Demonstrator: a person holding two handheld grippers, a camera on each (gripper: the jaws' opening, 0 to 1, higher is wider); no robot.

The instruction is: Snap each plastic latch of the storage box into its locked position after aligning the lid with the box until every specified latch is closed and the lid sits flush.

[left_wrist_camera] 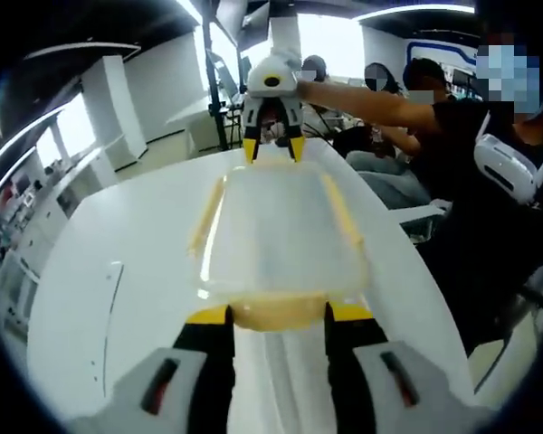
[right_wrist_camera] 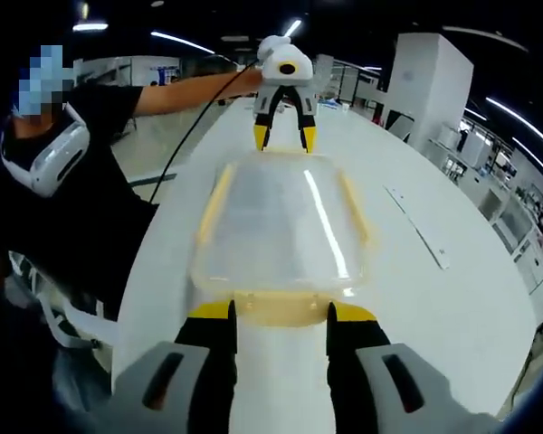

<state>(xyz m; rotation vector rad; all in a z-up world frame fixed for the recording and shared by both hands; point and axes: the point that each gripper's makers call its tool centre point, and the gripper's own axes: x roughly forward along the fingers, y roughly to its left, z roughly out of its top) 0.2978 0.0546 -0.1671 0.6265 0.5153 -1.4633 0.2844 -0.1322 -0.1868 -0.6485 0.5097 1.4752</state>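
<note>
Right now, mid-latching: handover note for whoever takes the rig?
Left tongs: open, jaws either side of the yellow latch at their end of the box.
Right tongs: open, likewise astride the opposite end latch.
Box lies lengthwise on the white table, clear lid on and looking aligned.
Done: lid placed. Whether either end latch has clicked shut cannot be told.
Left: press both end latches home, check the yellow side strips, confirm the lid sits flush.
</note>
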